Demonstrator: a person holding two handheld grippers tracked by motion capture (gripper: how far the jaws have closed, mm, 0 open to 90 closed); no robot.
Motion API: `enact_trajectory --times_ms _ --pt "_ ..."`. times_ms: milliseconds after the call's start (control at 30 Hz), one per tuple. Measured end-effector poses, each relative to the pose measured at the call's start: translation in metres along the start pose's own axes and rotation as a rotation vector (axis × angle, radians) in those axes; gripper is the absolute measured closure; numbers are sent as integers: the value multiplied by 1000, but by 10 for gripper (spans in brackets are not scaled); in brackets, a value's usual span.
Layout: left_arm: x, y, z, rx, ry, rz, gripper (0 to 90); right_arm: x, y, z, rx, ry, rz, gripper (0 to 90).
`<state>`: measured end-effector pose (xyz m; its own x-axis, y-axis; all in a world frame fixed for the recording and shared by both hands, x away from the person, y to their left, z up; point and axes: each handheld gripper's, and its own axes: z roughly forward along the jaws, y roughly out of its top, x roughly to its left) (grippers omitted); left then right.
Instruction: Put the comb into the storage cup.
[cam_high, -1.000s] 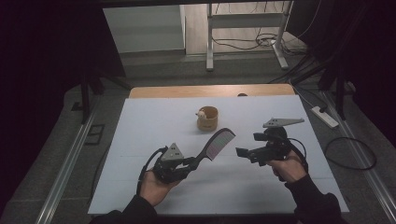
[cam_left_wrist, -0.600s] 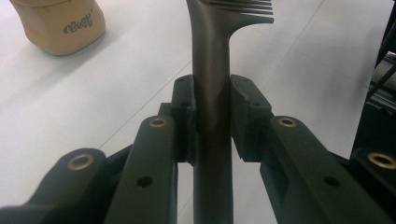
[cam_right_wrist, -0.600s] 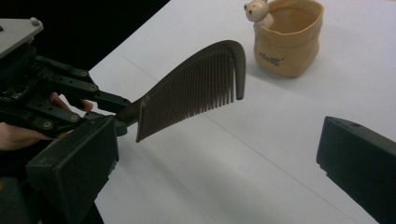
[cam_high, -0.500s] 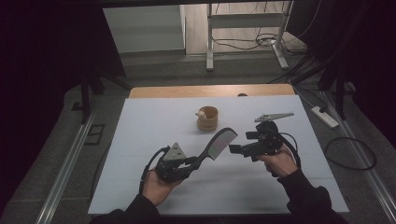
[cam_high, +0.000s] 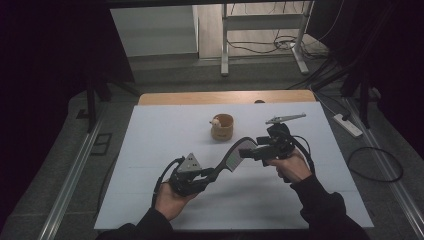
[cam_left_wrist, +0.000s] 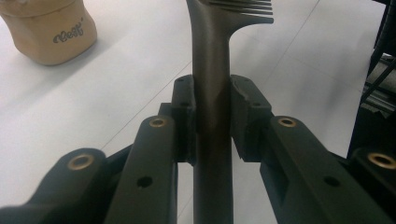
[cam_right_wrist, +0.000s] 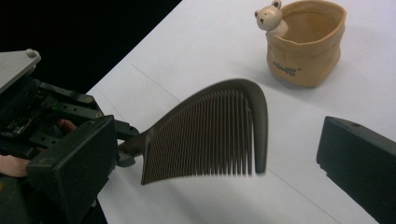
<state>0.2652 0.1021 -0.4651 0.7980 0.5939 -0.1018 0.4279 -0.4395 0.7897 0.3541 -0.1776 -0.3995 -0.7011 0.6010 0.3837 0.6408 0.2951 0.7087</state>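
Observation:
A dark brown wide-tooth comb (cam_high: 234, 156) is held above the white table by its handle (cam_left_wrist: 212, 107), and my left gripper (cam_high: 212, 173) is shut on that handle. Its teeth (cam_right_wrist: 210, 135) point down, between the two wide-apart jaws of my right gripper (cam_right_wrist: 215, 156), which touch nothing. In the high view the right gripper (cam_high: 247, 152) sits right at the comb's toothed end. A tan cup (cam_high: 222, 126) with a small bear figure (cam_right_wrist: 270, 16) on its rim stands upright behind the comb.
The white sheet (cam_high: 150, 135) covers the table, and a wooden strip (cam_high: 190, 98) shows at the far edge. A power strip (cam_high: 348, 125) and cables lie on the floor at right. The left gripper (cam_right_wrist: 46, 107) sits at the left of the right gripper view.
My right gripper has moved left until its jaws reach the comb's toothed end. The left gripper has kept hold of the comb and shifted slightly.

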Motion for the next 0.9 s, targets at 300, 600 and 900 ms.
enact_trajectory --times_ms 300,600,900 --pt "-2 3 4 -12 -9 3 725 -5 9 10 12 30 20 0" --pt "-3 3 4 -12 -8 12 724 -7 11 15 41 29 23 0" --pt "-4 2 4 -13 -4 19 724 -13 11 13 31 62 55 142"
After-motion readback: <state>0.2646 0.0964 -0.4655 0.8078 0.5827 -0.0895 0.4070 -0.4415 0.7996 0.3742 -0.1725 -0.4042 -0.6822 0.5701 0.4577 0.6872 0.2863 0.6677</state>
